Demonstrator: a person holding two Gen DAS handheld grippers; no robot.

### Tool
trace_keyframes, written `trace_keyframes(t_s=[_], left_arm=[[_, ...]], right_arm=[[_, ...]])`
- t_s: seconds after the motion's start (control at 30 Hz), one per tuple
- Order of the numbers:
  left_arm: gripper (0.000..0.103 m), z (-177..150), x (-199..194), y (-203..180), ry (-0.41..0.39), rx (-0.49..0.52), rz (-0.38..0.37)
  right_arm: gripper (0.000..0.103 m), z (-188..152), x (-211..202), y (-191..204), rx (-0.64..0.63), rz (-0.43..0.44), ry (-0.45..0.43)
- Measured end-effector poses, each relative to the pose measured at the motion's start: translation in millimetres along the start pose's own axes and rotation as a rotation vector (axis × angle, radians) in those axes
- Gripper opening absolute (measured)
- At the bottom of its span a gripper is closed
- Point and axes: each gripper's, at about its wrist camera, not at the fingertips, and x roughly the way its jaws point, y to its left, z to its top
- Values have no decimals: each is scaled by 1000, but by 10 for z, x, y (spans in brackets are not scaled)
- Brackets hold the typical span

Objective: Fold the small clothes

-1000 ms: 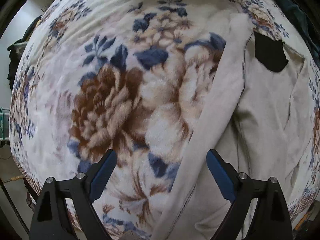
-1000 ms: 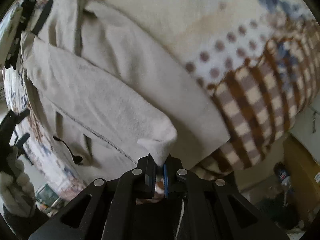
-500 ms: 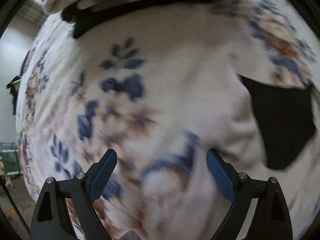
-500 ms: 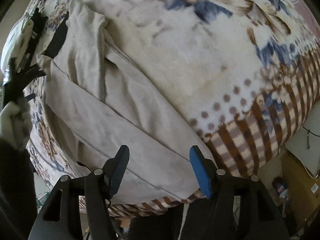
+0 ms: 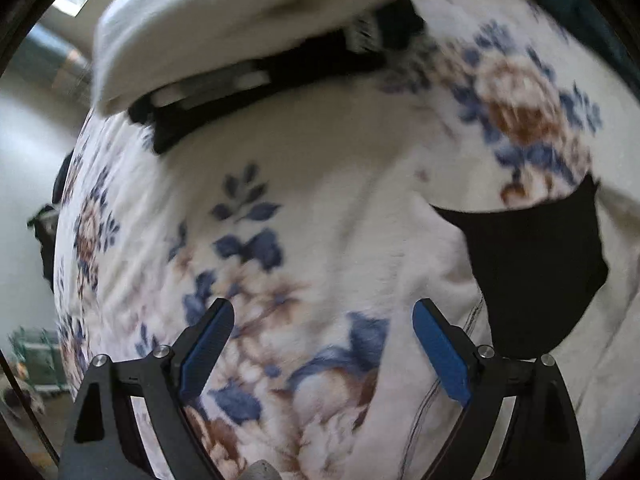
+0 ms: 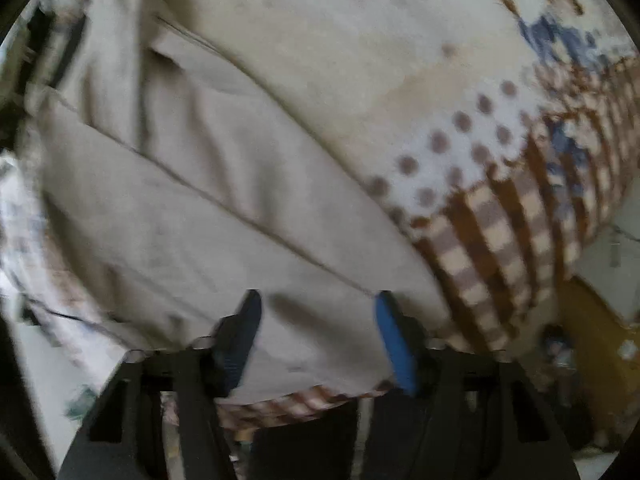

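A beige garment (image 6: 200, 184) lies flat on a floral blanket (image 6: 400, 40), one panel folded over along a long seam. My right gripper (image 6: 317, 300) hangs over the garment's near hem. Its jaws are closing, with the cloth lying between them, and the pads do not press on it. In the left wrist view my left gripper (image 5: 322, 312) is open above the bare blanket (image 5: 280, 160). The garment's pale edge (image 5: 440, 248) and its black inner patch (image 5: 536, 268) lie just to its right. Nothing is between its fingers.
A white folded bundle (image 5: 224, 32) on top of a black item (image 5: 280, 68) lies at the blanket's far side. The blanket's checked border (image 6: 500, 220) marks the bed edge, with floor and a yellow-brown piece of furniture (image 6: 592, 320) beyond. A green crate (image 5: 36, 356) stands on the floor.
The right gripper let go of the garment corner, which now lies flat, and its jaws stand apart. The left gripper travelled across the blanket; the black patch and white bundle now look closer.
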Motion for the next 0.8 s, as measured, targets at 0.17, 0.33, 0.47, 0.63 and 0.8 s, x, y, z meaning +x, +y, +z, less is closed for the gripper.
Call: trace_keyframes(t_s=[0.17,0.33,0.47,0.63,0.8], left_arm=[[94,1,162,-77,10,70,71],[102,33,207,88,14,55,96],[103,66,267,151,20,43,81],[103,22,177,244,12,22,34],[103,-264,-175,550,-23,-50,-32]], right_arm=[[11,-116,130,198,-117,-166,-38],[5,-207,216,349,-180,-249,-60],[4,-247,304,428,-164,-250,-54],[5,-175,377,423,-136,-235,-4],[39,37,265,285,-44,-82,110]])
